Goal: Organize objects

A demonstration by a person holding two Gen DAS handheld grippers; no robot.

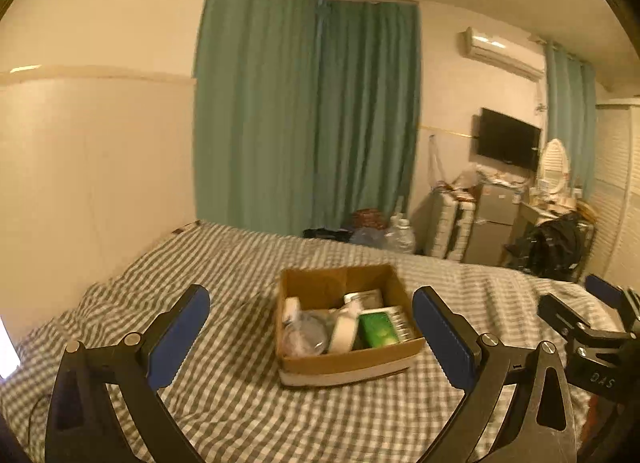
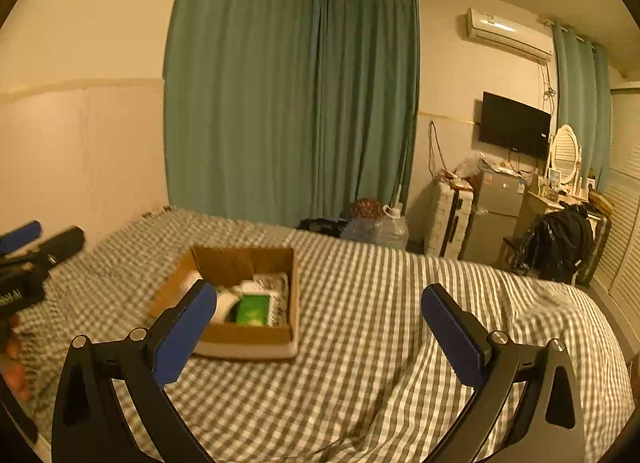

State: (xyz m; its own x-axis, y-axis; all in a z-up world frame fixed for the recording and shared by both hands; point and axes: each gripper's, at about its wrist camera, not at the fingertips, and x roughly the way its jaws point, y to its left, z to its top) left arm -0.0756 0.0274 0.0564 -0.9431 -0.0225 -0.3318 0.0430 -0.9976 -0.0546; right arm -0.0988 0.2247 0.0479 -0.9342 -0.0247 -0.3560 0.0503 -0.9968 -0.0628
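Note:
An open cardboard box (image 1: 384, 351) (image 2: 290, 283) sits on the checked bedspread (image 1: 240, 403) (image 2: 380, 323). Inside lie a green packet (image 1: 378, 329) (image 2: 252, 310), a white bottle (image 1: 344, 329), a clear plastic bag (image 1: 302, 337) and other small white items. My left gripper (image 1: 310, 299) is open, its blue pads on either side of the box and nearer to me, holding nothing. My right gripper (image 2: 320, 297) is open and empty over the bedspread, to the right of the box. Each view catches the other gripper at its edge.
Green curtains (image 2: 288, 103) hang behind the bed. Past the far edge stand bags and a water jug (image 2: 384, 227), a white suitcase (image 2: 448, 219), a small fridge (image 2: 496, 211), a wall TV (image 2: 514, 129) and a cluttered dressing table (image 2: 560, 191). A cream wall (image 1: 92, 167) borders the bed's left.

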